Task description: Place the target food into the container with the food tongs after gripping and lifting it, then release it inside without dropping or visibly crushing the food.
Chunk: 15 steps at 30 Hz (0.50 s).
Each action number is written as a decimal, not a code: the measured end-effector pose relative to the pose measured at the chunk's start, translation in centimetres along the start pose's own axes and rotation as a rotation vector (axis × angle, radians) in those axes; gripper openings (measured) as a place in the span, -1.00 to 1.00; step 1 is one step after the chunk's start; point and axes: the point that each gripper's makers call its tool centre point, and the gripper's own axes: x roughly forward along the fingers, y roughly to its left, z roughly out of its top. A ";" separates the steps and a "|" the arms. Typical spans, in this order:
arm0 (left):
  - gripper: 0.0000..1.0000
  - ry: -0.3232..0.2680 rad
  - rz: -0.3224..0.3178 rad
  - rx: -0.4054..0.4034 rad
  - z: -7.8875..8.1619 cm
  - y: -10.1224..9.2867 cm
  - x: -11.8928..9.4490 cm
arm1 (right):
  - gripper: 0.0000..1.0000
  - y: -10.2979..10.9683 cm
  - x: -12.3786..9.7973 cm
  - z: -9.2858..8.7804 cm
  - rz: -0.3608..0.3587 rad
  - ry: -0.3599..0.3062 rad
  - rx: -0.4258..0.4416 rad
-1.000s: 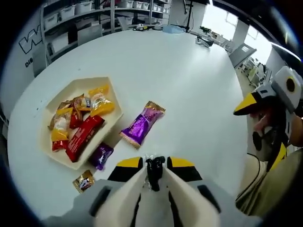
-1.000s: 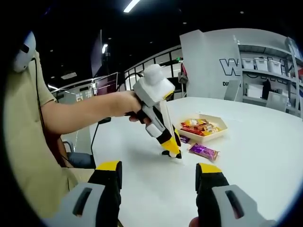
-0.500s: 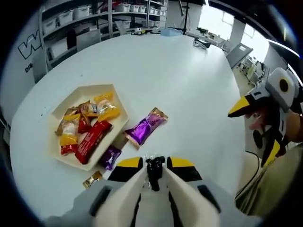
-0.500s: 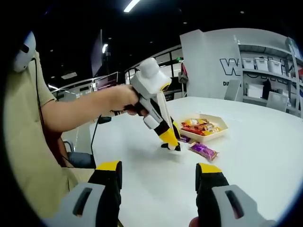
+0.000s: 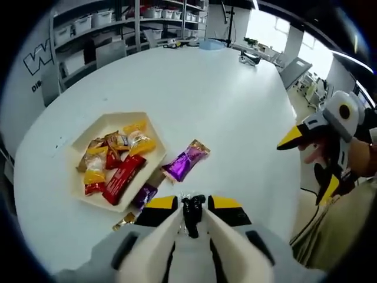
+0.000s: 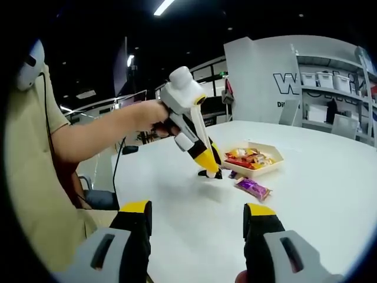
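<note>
A cream six-sided tray (image 5: 111,122) holds several wrapped snacks, among them a long red bar (image 5: 122,178). Just right of the tray lies a large purple wrapper (image 5: 185,161). A small purple wrapper (image 5: 145,194) and a gold candy (image 5: 123,221) lie at the tray's near edge. My left gripper (image 5: 192,211) is shut, its tips hovering just short of the small purple wrapper. In the right gripper view the left gripper (image 6: 210,173) points down at the table beside the tray (image 6: 259,170) and the large purple wrapper (image 6: 253,188). My right gripper (image 6: 197,221) stands wide open with nothing in it.
The round white table (image 5: 206,94) has bare room beyond and right of the tray. My right gripper (image 5: 306,170) is held off the table's right edge by a hand. Shelves with bins (image 5: 94,17) stand behind. A person's arm (image 6: 94,138) reaches in from the left.
My left gripper has moved forward toward the tray's near edge, so the gold candy and small purple wrapper now sit close under its tips. The right gripper stays still and open.
</note>
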 end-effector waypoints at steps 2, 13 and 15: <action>-0.63 0.000 0.002 0.005 0.1 0.3 -0.3 | 0.21 0.0 0.0 0.0 0.000 -0.001 0.000; -0.63 -0.014 0.022 0.018 1.1 1.8 -2.0 | 0.21 0.0 0.0 0.0 -0.001 -0.003 0.001; -0.62 -0.016 0.026 0.023 1.3 2.1 -2.2 | 0.21 0.0 -0.1 0.0 -0.001 -0.003 0.001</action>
